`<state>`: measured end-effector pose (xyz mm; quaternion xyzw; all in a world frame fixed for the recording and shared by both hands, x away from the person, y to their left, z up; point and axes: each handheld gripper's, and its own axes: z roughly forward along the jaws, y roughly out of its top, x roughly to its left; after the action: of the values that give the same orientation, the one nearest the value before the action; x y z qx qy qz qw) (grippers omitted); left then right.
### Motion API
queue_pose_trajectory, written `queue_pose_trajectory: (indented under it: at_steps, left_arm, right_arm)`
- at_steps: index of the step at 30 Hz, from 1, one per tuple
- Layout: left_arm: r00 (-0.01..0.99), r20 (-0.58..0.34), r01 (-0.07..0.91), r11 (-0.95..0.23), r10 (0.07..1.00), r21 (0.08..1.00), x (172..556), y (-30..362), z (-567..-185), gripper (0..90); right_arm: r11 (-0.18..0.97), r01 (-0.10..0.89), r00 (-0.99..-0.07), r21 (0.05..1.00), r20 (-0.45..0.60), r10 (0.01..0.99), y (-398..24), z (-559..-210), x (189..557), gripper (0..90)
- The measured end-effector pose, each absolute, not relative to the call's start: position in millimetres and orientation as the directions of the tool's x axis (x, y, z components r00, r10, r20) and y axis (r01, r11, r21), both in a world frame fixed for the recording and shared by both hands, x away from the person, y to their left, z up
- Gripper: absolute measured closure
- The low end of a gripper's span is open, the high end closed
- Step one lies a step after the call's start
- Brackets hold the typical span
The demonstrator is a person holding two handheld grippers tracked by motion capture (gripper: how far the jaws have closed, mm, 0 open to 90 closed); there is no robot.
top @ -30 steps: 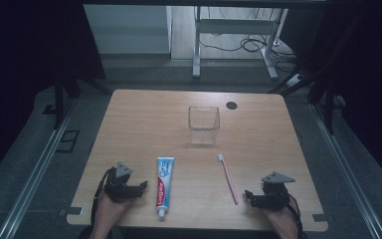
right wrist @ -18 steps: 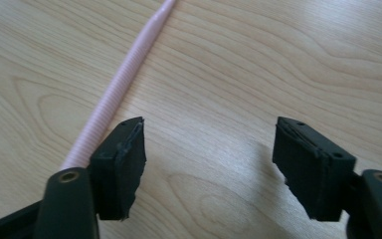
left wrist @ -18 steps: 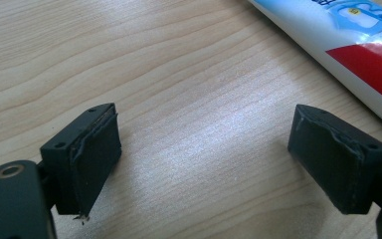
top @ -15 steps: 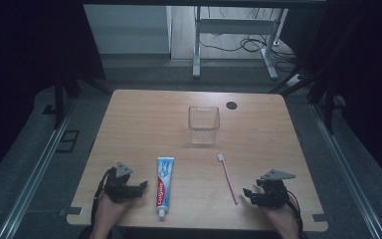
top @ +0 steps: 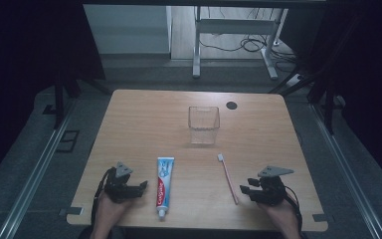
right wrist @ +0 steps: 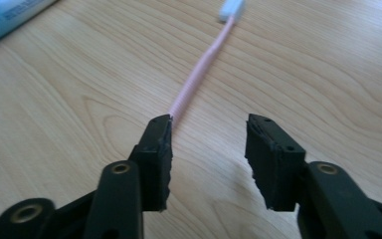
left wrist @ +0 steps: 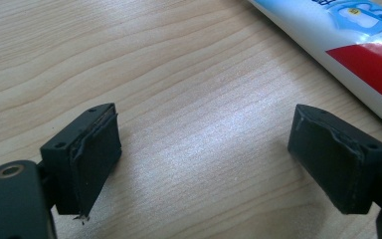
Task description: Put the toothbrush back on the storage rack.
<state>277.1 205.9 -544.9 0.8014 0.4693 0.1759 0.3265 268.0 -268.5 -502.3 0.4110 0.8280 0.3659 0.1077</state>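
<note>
- Toothbrush [top: 227, 177] lies flat on the table [top: 144, 124], near edge, just left of your right gripper [top: 251, 189].
- Right fingers [right wrist: 160, 149] have just been closing, nothing pinched yet.
- Left gripper [top: 142, 186] beside the toothpaste [top: 164, 185], fingers spread.

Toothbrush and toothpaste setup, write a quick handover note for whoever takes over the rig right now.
Left claw: open, resting on the table just left of the toothpaste tube, touching nothing.
Right claw: jaws have just been closing, not yet gripping; the pink toothbrush handle end lies just beyond its left jaw, not between the pads.
Clear cup: upright and empty, mid-table behind both items.
Done: nothing moved yet.
Left: probably grasp the toothbrush and the tube; where they go is not clear, possibly the cup.
</note>
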Motion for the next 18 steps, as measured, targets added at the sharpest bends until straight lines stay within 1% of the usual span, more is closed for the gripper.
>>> queue_pose_trajectory:
  at_steps: [1,2,6,8,10,13,18]
  left_arm:
    - [0.498,-0.024,0.637,-0.346,0.867,0.688,277,206,-545,13.1]
    - [0.498,-0.024,0.637,-0.346,0.867,0.688,277,206,-545,13.1]
    - [0.498,-0.024,0.637,-0.347,0.867,0.688,277,206,-545,13.1]
    - [0.498,-0.024,0.637,-0.347,0.867,0.688,277,206,-545,13.1]
    - [0.498,-0.024,0.637,-0.347,0.867,0.688,277,206,-545,13.1]
    - [0.498,-0.024,0.637,-0.347,0.867,0.688,277,206,-545,13.1]
    - [0.498,-0.024,0.637,-0.347,0.867,0.688,277,206,-545,13.1]
  right_arm:
    - [0.396,0.6,-0.644,0.695,0.127,0.754,-267,-501,269,60.4]
    - [0.396,0.6,-0.644,0.695,0.127,0.754,-267,-501,269,60.4]
    - [0.411,0.595,-0.666,0.69,0.138,0.733,-258,-499,271,71.2]
    - [0.427,0.599,-0.681,0.677,0.152,0.716,-251,-501,273,78.0]
    - [0.435,0.601,-0.684,0.671,0.15,0.714,-249,-502,274,79.2]
    - [0.454,0.597,-0.7,0.662,0.153,0.697,-239,-507,275,83.7]
    - [0.48,0.594,-0.717,0.646,0.155,0.68,-228,-513,276,86.4]
